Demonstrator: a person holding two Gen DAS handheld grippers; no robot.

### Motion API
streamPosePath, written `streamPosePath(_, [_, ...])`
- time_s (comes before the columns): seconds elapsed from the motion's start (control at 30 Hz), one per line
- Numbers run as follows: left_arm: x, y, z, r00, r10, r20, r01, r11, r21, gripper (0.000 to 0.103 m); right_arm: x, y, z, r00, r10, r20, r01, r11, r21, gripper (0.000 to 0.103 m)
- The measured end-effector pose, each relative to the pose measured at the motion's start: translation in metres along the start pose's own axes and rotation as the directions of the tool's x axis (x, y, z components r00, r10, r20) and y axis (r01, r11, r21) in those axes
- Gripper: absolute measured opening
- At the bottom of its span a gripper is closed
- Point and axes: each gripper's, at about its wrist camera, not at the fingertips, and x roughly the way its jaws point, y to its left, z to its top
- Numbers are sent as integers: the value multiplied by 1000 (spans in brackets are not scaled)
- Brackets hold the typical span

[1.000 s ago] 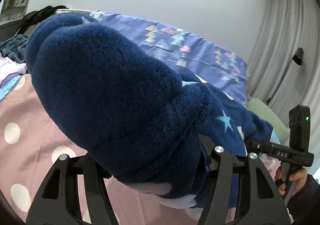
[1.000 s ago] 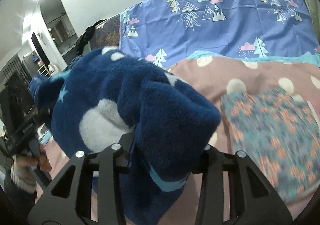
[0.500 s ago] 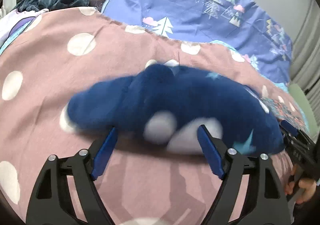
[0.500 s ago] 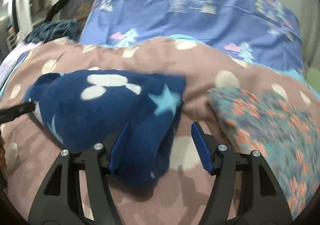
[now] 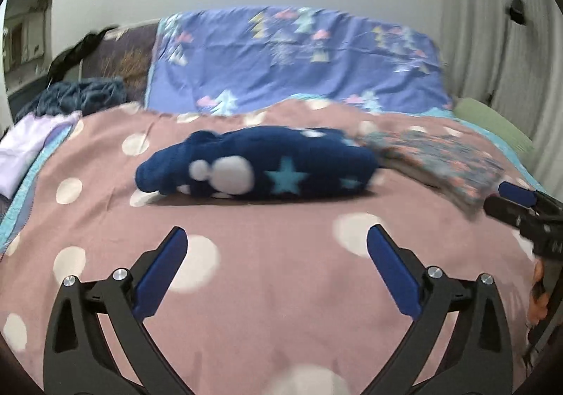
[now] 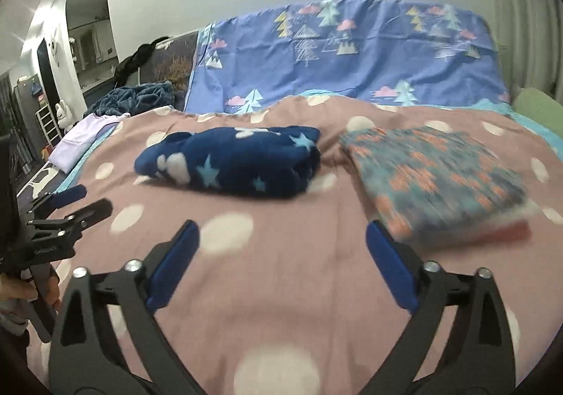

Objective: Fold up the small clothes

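Now the folded navy fleece garment [image 5: 257, 163] lies alone on the pink dotted bedspread [image 5: 281, 272], just left of a folded floral piece [image 6: 432, 177]. Both tools, left [image 5: 274, 240] and right [image 6: 281, 233], have just been opening (nothing between the jaws) and stand wide.

Navy fleece garment [image 5: 257, 163], earlier clamped in both claws, now lies folded on the bed [image 5: 281, 254]. Left claw [image 5: 276, 247] and right claw [image 6: 281, 240] have just opened wide, withdrawn, empty.

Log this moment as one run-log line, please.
navy fleece: folded, on bedspread | floral pile: right of it | left gripper, right gripper: just opened, empty
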Motion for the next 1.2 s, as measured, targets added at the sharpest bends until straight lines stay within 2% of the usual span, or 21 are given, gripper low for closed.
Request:
streamPosePath(0.1, [-34, -34, -13, 999, 23, 37, -25, 998, 61, 102, -56, -2, -25, 999, -38, 32, 38, 999, -3, 101])
streamPosePath(0.17, [-63, -54, -24, 995, 71, 69, -74, 996, 52, 102, -94, -1, -39, 994, -94, 59, 95, 995, -19, 101])
streamPosePath(0.23, [-86, -65, -31, 994, 69, 88, -71, 997, 18, 102, -126, 0, -49, 987, -125, 102, 127, 992, -15, 101])
streamPosePath(0.33, [-123, -83, -42, 994, 51, 98, -50, 999, -7, 102, -168, -3, -63, 975, -144, 169, 141, 990, 29, 101])
streamPosePath(0.43, [-153, -98, -53, 990, 95, 108, -94, 996, -12, 102, -196, -1, -73, 976, -129, 175, 125, 992, 28, 101])
streamPosePath(0.53, [-182, -113, -63, 986, 112, 121, -110, 994, -23, 102, -214, 1, -81, 976, -122, 182, 119, 992, 30, 101])
streamPosePath(0.73, [-221, -136, -77, 979, 127, 160, -132, 991, 23, 102, -245, 8, -98, 968, -139, 208, 135, 990, 36, 101])
streamPosePath(0.9, [-238, -147, -86, 967, 161, 196, -168, 985, 22, 102, -257, 14, -110, 967, -150, 204, 147, 989, 30, 101])
streamPosePath(1.2, [-245, -156, -94, 974, 146, 170, -153, 988, 26, 102, -270, 17, -120, 970, -151, 193, 149, 988, 27, 101])
